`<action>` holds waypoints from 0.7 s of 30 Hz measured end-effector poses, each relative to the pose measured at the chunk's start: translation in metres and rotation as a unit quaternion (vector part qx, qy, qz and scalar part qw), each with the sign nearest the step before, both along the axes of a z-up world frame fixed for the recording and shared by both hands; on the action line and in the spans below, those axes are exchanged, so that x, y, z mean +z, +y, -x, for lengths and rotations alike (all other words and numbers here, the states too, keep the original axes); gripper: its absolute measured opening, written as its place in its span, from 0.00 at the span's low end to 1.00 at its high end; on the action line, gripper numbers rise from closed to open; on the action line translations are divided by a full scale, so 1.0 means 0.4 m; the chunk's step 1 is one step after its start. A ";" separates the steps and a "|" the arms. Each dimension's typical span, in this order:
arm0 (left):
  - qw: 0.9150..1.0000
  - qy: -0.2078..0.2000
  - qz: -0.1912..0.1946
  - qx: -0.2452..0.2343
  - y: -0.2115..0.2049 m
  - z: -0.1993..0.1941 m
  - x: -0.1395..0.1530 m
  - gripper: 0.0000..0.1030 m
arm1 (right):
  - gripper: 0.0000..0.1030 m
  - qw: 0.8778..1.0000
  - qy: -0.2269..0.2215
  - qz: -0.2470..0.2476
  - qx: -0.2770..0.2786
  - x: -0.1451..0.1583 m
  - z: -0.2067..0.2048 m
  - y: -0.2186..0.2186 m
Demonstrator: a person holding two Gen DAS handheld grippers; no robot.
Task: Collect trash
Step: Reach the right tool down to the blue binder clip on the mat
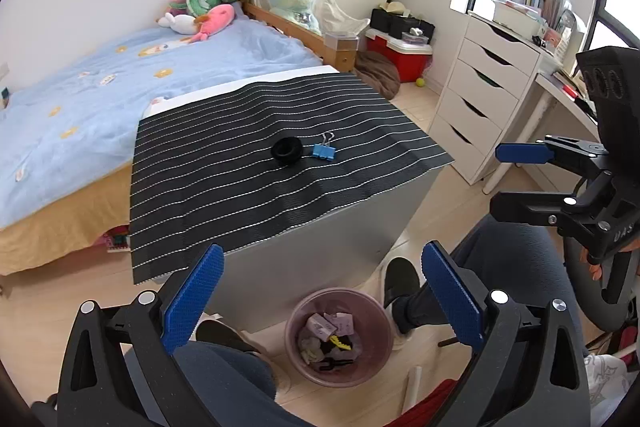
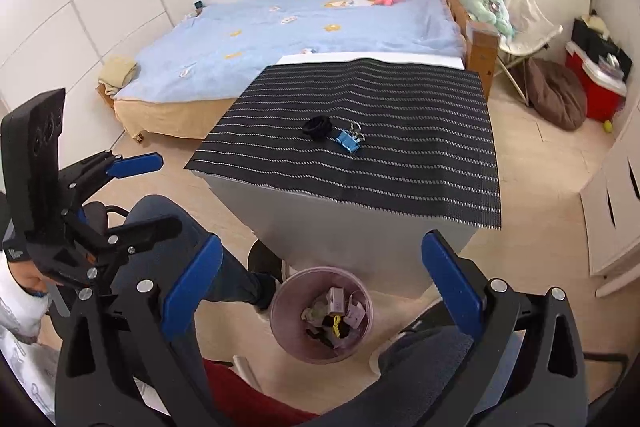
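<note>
I hold both grippers above the pink waste bin (image 1: 338, 337), which stands on the floor against the near side of the low white table (image 1: 320, 247). The left gripper (image 1: 320, 303) has its blue pads spread wide, with nothing between them; the bin shows in the gap below. The right gripper (image 2: 322, 291) is likewise spread wide and carries nothing. From the left wrist view, the right gripper appears at the right side, its two fingers apart and bare.

The bin already holds crumpled paper, small pale purple cartons, a yellow piece and some dark items; I cannot tell them apart further.

A black mat with thin white stripes (image 1: 248, 163) covers the table top and overhangs its near edge. Two things lie on the mat, near the middle of the table: a black ring-shaped object (image 1: 287, 149) and a blue binder clip (image 1: 323, 150). They lie just beside each other, the clip to the right of the ring in both views. Whether they touch I cannot tell.

My legs (image 1: 512, 267) flank the bin, one on each side.
</note>
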State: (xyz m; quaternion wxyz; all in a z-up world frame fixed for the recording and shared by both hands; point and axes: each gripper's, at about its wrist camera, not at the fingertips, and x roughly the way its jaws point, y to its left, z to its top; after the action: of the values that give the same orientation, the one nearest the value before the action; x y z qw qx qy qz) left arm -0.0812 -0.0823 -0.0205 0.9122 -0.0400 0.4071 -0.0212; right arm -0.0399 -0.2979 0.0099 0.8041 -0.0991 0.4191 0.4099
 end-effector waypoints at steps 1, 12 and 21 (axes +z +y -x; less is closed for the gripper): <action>1.000 0.000 -0.001 0.001 0.002 -0.001 0.000 0.93 | 0.95 1.000 -0.001 0.000 0.003 -0.001 0.001 0.003; 1.000 -0.005 0.002 0.025 0.033 -0.017 0.007 0.93 | 0.95 0.999 -0.029 0.006 0.033 0.036 -0.081 0.070; 0.999 -0.010 0.009 0.036 0.059 -0.022 0.007 0.93 | 0.95 0.996 -0.018 0.045 0.076 0.002 -0.205 0.173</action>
State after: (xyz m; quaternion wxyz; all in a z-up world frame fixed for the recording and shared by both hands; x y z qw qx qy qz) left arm -0.0724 -0.0587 -0.0177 0.9160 -0.0623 0.3962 0.0078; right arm 0.0422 -0.2286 0.0107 0.7728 -0.1744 0.4139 0.4484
